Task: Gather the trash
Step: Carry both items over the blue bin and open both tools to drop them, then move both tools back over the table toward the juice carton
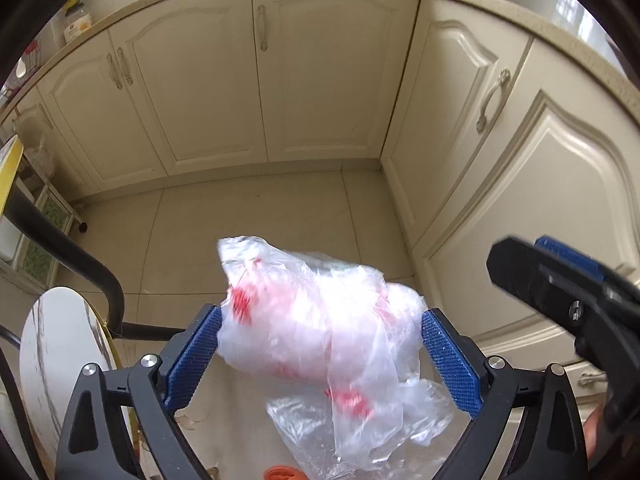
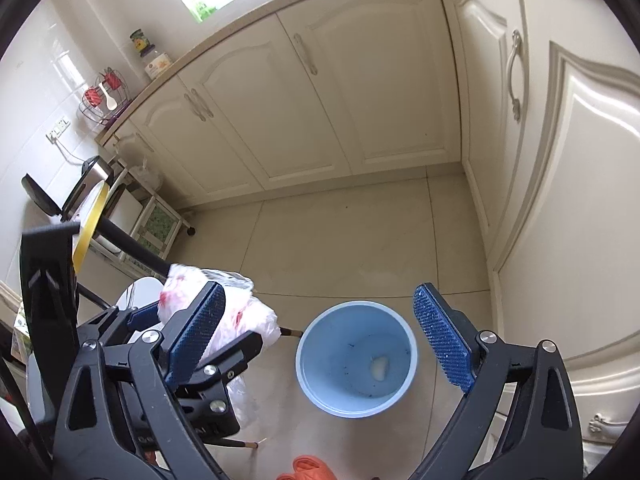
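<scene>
A crumpled clear plastic bag (image 1: pixel 312 328) with red print hangs between the blue pads of my left gripper (image 1: pixel 322 314). The jaws stand wide and the bag sits loosely in the gap, blurred. In the right wrist view the same bag (image 2: pixel 256 316) shows at left between the left gripper's fingers (image 2: pixel 244 346). My right gripper (image 2: pixel 320 290) is open with nothing between its pads. Below it on the floor stands a light blue bin (image 2: pixel 308 384) with a small white scrap (image 2: pixel 380 366) on its bottom. The right gripper (image 1: pixel 524 250) also shows at the right edge of the left wrist view.
Cream cabinet doors (image 1: pixel 256 80) form a corner around the tiled floor (image 2: pixel 344 240). A round white tabletop (image 1: pixel 56 352) and a black chair tube (image 1: pixel 60 240) stand at left. A wheeled rack (image 2: pixel 156 224) is by the wall. Orange slippers (image 2: pixel 304 468) lie near the bin.
</scene>
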Tool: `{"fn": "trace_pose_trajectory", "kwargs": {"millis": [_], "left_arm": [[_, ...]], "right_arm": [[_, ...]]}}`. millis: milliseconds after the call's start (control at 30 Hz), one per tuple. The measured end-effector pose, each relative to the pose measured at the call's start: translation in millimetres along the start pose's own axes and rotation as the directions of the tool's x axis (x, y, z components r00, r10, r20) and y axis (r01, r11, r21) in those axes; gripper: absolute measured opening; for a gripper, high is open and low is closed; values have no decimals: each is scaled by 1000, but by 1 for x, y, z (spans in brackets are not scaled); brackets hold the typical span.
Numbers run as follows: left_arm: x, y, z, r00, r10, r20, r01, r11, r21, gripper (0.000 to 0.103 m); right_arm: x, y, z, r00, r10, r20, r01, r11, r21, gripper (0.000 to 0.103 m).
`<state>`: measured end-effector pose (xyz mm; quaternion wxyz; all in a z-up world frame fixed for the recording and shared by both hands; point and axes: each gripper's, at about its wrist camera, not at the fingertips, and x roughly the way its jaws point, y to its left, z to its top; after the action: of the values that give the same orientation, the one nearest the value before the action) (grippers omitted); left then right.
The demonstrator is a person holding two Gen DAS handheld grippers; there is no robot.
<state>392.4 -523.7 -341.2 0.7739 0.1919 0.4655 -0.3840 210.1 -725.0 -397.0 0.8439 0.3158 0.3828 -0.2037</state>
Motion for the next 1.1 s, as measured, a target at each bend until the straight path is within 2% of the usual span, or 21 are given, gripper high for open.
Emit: {"fn": "trace_pose_trajectory", "kwargs": {"millis": [67,167,267,367,433,567,633,700,800,900,967,1100], "left_arm": [[-3,-4,1,998,-48,35,47,998,36,96],[-1,-12,10,998,11,65,-16,997,79,96],[-4,-17,17,997,25,73,-30,997,66,96],[-22,-21,20,991,43,128,-48,998,38,96],[-50,-21,8,981,76,176,-85,996,40,96],[-112,-18,-17,939,150,309,-169,985,35,97],[-138,-14,-30,910,201,362,-220,975,13,102],[-162,-12,-45,871,269,410,-285,958,-21,102],[-194,0,-72,834,324,447,-324,943,-79,102],[-220,18,-96,801,387,457,-365,920,-141,102],[-230,27,-114,767,458,449,-412,888,-203,102],[-245,48,-151,745,544,385,-443,836,-324,102]], "right_arm": [[-3,0,2,1000,17,-9,-17,1000,-6,95],[-9,1,7,1000,-7,7,7,1000,-18,95],[-16,1,6,1000,6,13,-6,1000,-15,95],[-25,7,4,1000,-3,24,4,999,-32,95],[-36,13,3,999,15,41,-14,999,-31,95],[-66,37,3,993,64,95,-58,996,-64,98],[-81,55,1,989,92,120,-81,992,-94,98],[-96,75,-3,984,119,136,-102,986,-129,99],[-115,109,-10,975,158,153,-129,974,-184,103],[-127,149,-21,968,197,154,-154,955,-252,103],[-131,177,-28,966,215,142,-166,941,-295,103],[-124,228,-42,968,234,92,-184,909,-373,103]]}}
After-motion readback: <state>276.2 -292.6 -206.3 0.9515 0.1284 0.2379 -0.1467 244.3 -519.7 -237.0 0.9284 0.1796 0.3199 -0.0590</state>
